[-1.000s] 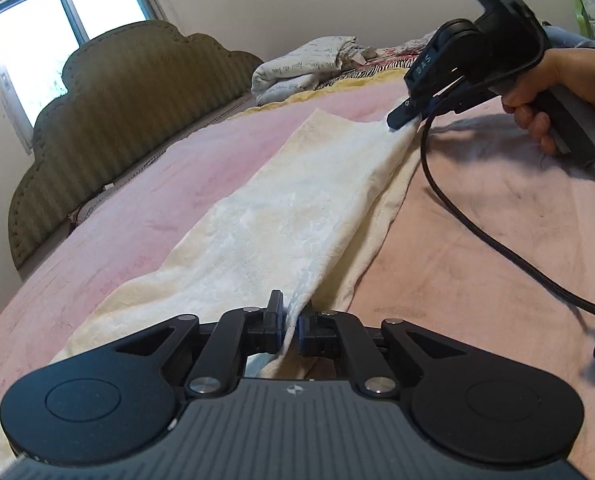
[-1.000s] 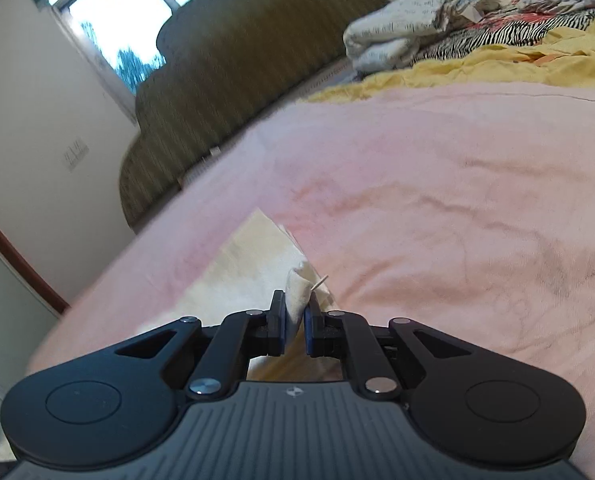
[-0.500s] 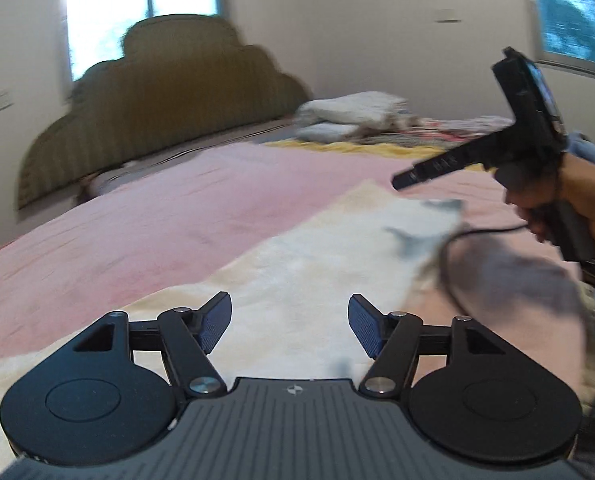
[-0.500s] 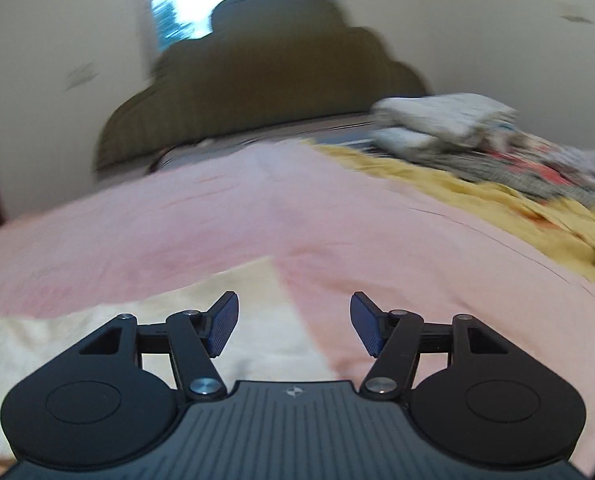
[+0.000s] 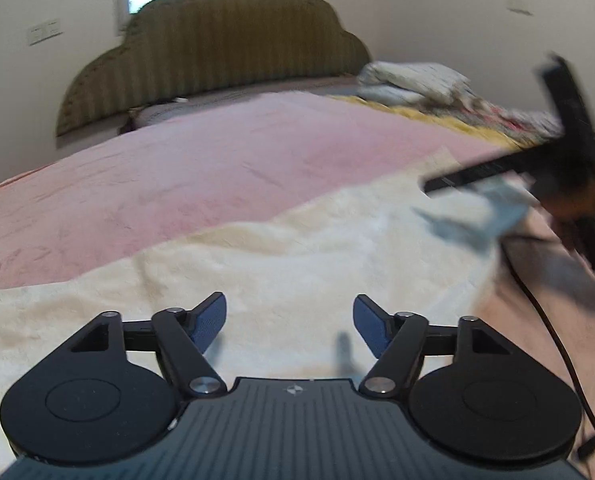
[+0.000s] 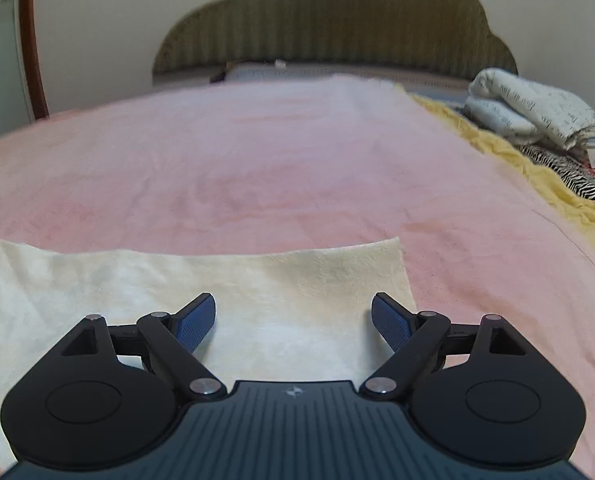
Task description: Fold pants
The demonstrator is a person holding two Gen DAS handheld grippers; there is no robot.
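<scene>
Cream, textured-fabric pants (image 5: 297, 264) lie flat on the pink fuzzy bedspread (image 5: 201, 168), stretched as a long band across the near part of the bed; in the right wrist view their squared end (image 6: 381, 264) sits just ahead of the claw, w/ pink spread beyond it.

Left claw (image 5: 290, 322) is spread wide, blue-padded fingers (image 5: 209, 322) apart, nothing between them, hovering over the pants' midsection. Can't tell if it touches the cloth.

Right claw (image 6: 293, 320) is likewise spread wide, blue pads (image 6: 196, 322) clear of the fabric, holding nothing. From the left wrist view the right claw (image 5: 433, 185) shows as a blurred black shape at the far right above the pants' end, w/ a black cable (image 5: 545, 320) trailing down.

Bkgd: olive striped scalloped headboard (image 6: 337, 20), a yellow blanket edge (image 6: 509, 152) along the right side, and a bundle of folded white printed bedding (image 6: 533, 112) on it.
</scene>
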